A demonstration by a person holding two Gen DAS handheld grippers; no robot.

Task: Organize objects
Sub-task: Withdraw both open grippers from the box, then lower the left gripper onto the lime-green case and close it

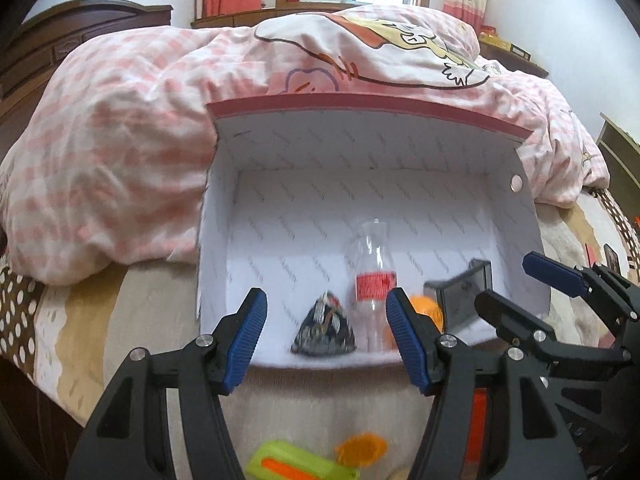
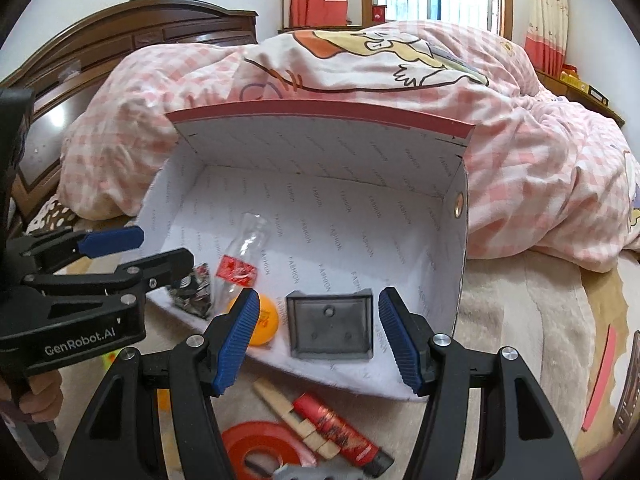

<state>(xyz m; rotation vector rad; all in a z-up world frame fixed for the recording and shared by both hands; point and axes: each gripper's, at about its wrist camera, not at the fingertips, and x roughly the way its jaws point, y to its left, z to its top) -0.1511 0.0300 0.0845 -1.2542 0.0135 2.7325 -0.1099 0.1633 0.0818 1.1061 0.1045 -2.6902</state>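
A white box (image 1: 500, 216) (image 2: 432, 264) with a red rim lies open on the bed. Inside it are a clear bottle with a red label (image 1: 374, 284) (image 2: 240, 260), a dark patterned pouch (image 1: 325, 326) (image 2: 194, 290), an orange ball (image 1: 430, 310) (image 2: 266, 322) and a grey square tray (image 1: 460, 300) (image 2: 330, 326). My left gripper (image 1: 326, 338) (image 2: 160, 248) is open and empty in front of the box. My right gripper (image 2: 316, 338) (image 1: 516, 280) is open and empty just before the grey tray.
Loose items lie on the bed in front of the box: a red tape roll (image 2: 260, 446), a wooden clothespin (image 2: 296, 420), a red tube (image 2: 340, 426), a green and orange item (image 1: 288, 464), an orange piece (image 1: 360, 446). A pink checked quilt (image 1: 120, 160) is heaped behind.
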